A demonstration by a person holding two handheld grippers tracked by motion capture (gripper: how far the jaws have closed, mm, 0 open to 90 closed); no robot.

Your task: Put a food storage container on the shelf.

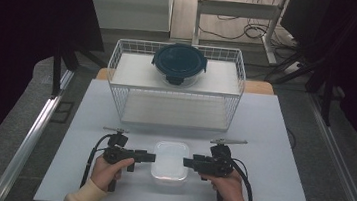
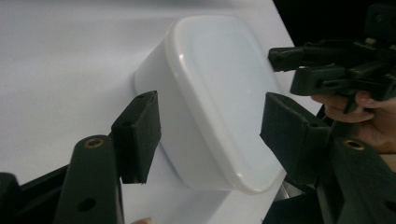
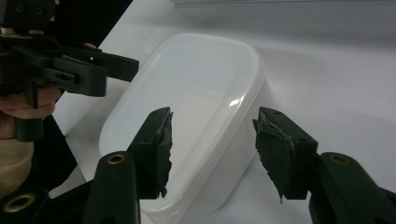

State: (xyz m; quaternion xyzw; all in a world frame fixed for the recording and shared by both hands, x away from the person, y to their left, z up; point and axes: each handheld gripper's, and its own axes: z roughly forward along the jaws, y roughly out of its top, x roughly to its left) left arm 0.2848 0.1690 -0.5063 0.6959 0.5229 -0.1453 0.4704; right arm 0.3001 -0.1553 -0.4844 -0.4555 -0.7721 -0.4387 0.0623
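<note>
White worktop [image 1: 273, 140] carrying lidded plastic box [image 1: 170, 161] near front edge; probably light, slick, flexing. Left tongs [image 1: 151, 156], right tongs [image 1: 187, 162] gaping, flanking short ends; gripping below rim best.

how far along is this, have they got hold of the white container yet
Early on. Done: the left gripper and right gripper flank the white lidded container on the table, their open jaws straddling its sides. In hand: closing in on it; no pad presses on it yet. Left: gripping and lifting, perhaps toward the wire basket, where a dark-lidded round container already sits.
</note>
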